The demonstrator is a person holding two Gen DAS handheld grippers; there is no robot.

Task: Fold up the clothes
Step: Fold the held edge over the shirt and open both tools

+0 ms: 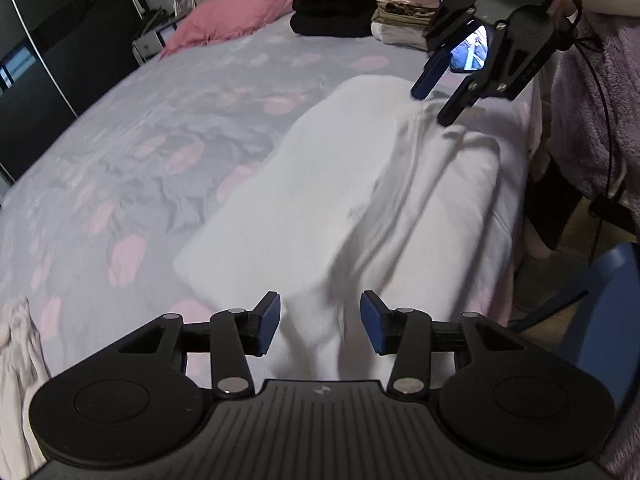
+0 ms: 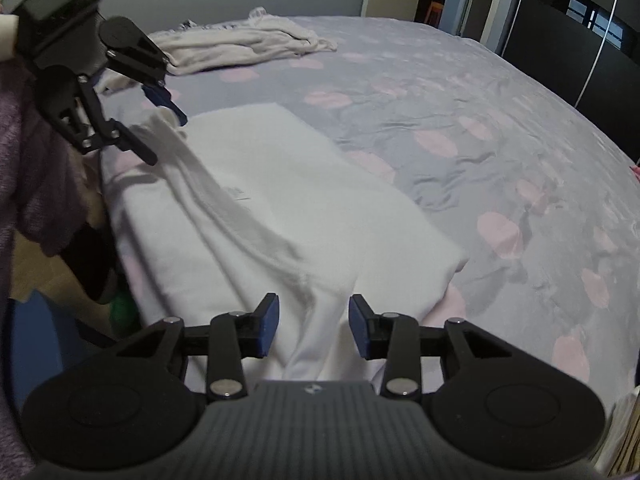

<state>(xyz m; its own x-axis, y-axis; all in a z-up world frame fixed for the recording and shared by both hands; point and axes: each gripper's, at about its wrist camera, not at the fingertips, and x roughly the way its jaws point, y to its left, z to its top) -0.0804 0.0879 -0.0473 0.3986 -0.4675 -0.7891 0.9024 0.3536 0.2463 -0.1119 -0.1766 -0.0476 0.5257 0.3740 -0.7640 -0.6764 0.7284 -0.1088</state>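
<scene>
Left wrist: folded stacks [image 1: 360, 4] beyond white garment [image 1: 360, 208]

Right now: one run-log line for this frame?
task: fold clothes | left gripper: open | right gripper: open | white garment: partly folded on bed, unheld

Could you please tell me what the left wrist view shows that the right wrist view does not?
Only the left wrist view shows the pink pillow and the stacks of folded black and beige clothes.

Only the right wrist view shows the crumpled cream garment lying farther up the bed.

Both show the folded white garment on the grey bedspread with pink flowers, and the left gripper and right gripper open over it.
</scene>
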